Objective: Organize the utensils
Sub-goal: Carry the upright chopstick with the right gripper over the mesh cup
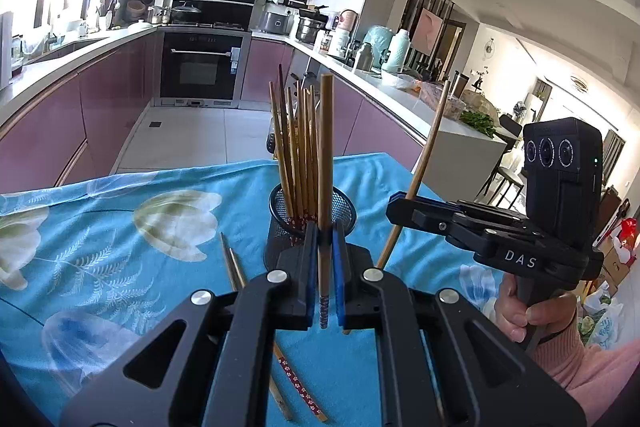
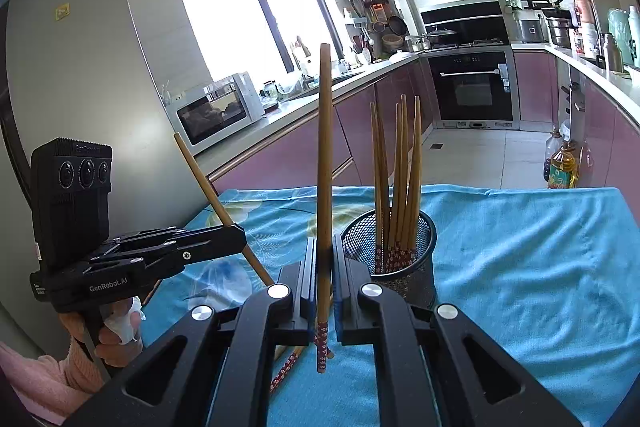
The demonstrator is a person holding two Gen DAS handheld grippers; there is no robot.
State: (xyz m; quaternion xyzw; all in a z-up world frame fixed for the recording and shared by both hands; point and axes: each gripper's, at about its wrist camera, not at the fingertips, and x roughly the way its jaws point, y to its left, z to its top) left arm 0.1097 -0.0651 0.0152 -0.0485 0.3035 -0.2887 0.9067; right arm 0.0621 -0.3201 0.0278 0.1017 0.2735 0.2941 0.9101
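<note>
The left gripper has its fingers clamped on one upright brown bamboo chopstick, patterned end down, just in front of the black wire-mesh cup that already holds a bundle of matching chopsticks. The right gripper pinches a second chopstick the same way, just beside the cup. The cup stands near the middle of the table, on a blue floral cloth.

Each stick is held low on its shaft, so it could pivot in the fingers and miss the rim, or knock the standing bundle and tip the cup (it looks light). The two grippers crowd one opening and may collide.

Loose chopsticks lie on the cloth partly hidden under the grippers, so their number is unclear. The near table edge is out of view.
</note>
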